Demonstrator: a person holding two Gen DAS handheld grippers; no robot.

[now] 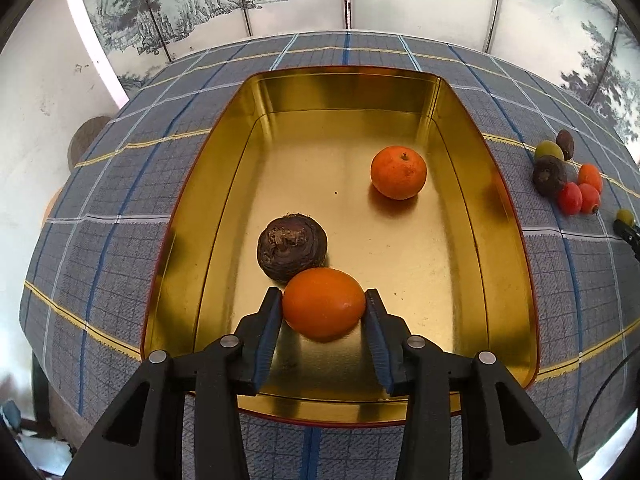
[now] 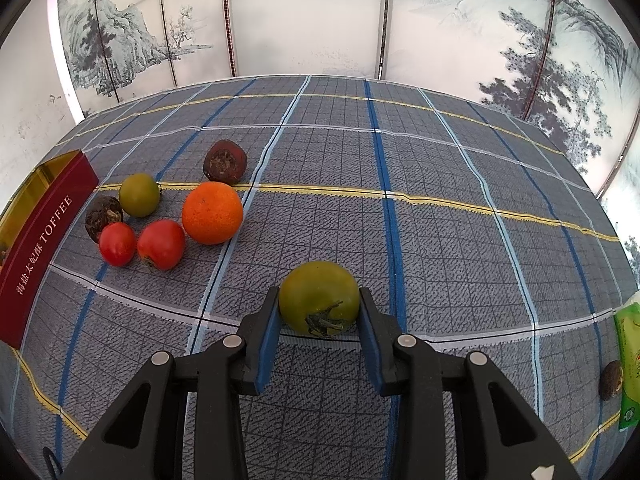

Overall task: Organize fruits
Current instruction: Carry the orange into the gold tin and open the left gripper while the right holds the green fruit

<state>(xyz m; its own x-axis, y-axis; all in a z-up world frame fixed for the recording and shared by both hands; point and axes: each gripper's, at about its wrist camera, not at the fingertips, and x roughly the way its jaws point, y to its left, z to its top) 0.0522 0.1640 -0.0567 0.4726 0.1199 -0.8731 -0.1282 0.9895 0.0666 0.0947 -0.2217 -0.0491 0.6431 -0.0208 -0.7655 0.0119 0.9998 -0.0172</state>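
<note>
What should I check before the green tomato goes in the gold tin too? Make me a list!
1. Right claw shut on the green tomato: ok.
2. Green tomato lifted off the tablecloth: cannot tell.
3. Orange fruit inside the gold tin: ok.
4. Left claw clear of the orange fruit: not ok, its pads touch it.
5. Free floor in the gold tin for the tomato: ok.
</note>
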